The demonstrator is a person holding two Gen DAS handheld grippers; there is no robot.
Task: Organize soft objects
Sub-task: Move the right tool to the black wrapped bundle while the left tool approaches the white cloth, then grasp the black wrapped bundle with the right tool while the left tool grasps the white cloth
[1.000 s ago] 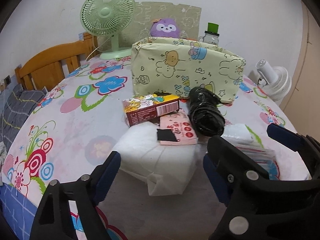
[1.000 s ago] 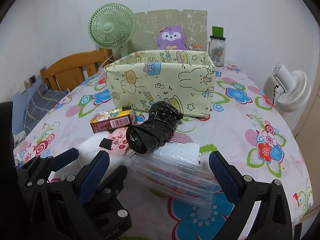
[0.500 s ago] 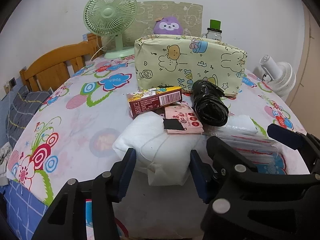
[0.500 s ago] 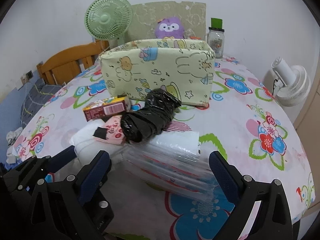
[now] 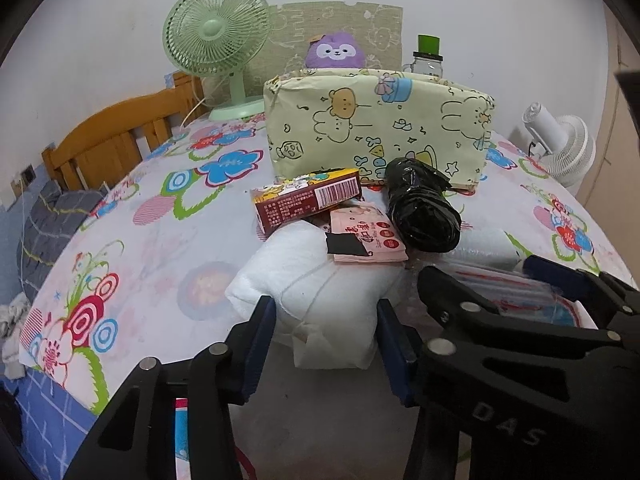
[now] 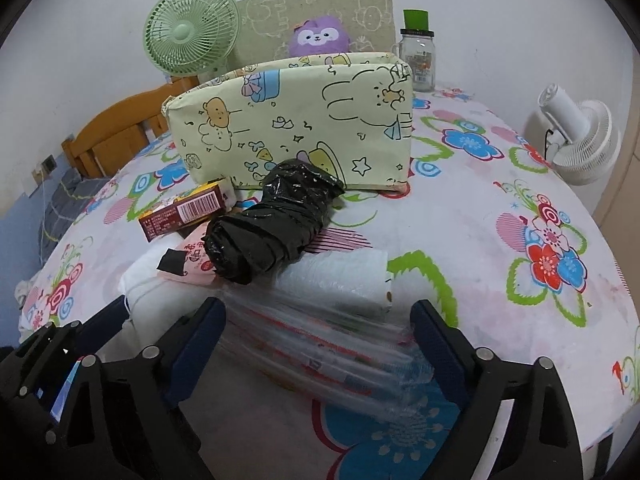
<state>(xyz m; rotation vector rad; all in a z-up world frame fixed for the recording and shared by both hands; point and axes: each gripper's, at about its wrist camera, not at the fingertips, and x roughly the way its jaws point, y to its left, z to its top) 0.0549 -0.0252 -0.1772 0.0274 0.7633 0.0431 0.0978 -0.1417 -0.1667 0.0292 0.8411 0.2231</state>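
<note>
My left gripper (image 5: 326,336) is shut on a white soft pack (image 5: 316,280) at the table's near edge; its pads press the pack's sides. On the pack lie a pink tissue packet (image 5: 366,236) and a brown box (image 5: 306,202). A black plastic roll (image 5: 422,210) rests beside them. My right gripper (image 6: 320,344) is open around a clear-wrapped stack of packs (image 6: 320,320); the black roll (image 6: 272,232) lies on its far end. A yellow cartoon-print storage box (image 6: 296,128) stands behind, open at the top.
A green fan (image 5: 218,40), a purple plush (image 5: 334,50) and a glass jar (image 6: 416,60) stand behind the box. A white fan (image 6: 576,140) sits at the right table edge. A wooden headboard (image 5: 116,140) is at the left. The floral tablecloth (image 6: 500,240) covers the table.
My left gripper's jaws have closed in from wide open onto the white soft pack. Both grippers have moved forward towards the pile. The right gripper stays open around the clear stack.
</note>
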